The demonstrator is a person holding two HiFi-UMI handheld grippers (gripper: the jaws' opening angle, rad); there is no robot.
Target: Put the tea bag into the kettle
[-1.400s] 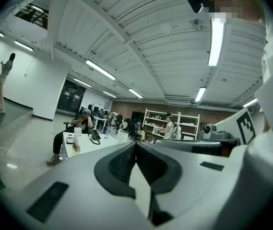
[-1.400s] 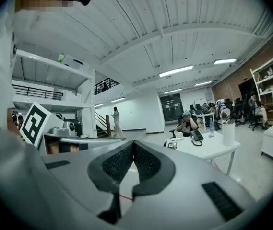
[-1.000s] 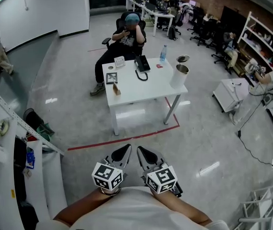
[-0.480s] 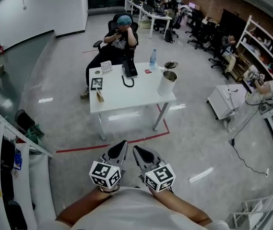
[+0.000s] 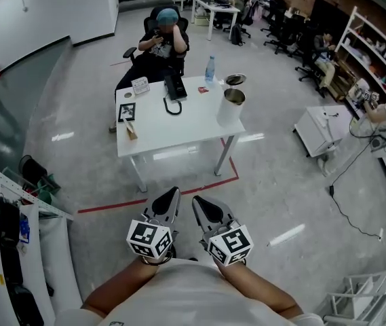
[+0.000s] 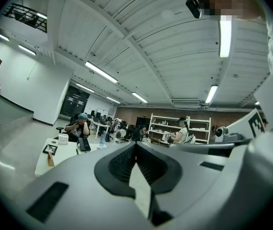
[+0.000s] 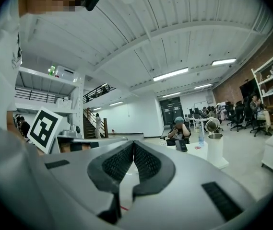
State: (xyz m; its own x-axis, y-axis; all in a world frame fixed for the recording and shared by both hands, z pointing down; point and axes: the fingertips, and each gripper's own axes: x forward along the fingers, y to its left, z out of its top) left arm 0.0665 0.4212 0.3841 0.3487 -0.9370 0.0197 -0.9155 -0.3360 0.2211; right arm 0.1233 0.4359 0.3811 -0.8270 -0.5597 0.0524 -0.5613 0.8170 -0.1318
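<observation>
A small red packet [image 5: 203, 89], which seems to be the tea bag, lies on the far part of the white table [image 5: 179, 131]. It is just beside a clear water bottle [image 5: 210, 70] and near a black desk phone [image 5: 174, 87]. The white kettle [image 5: 231, 107] stands upright near the table's right edge with its top open. Its round lid [image 5: 235, 80] rests apart from it at the far corner. A person [image 5: 163, 39] sits in a chair behind the table, and red tape [image 5: 152, 197] marks the floor on the near side. Well short of the table, the left gripper [image 5: 172, 194] and the right gripper [image 5: 197, 202] are held side by side, pointing level towards it. Each has its jaws pressed together with nothing between them.
</observation>
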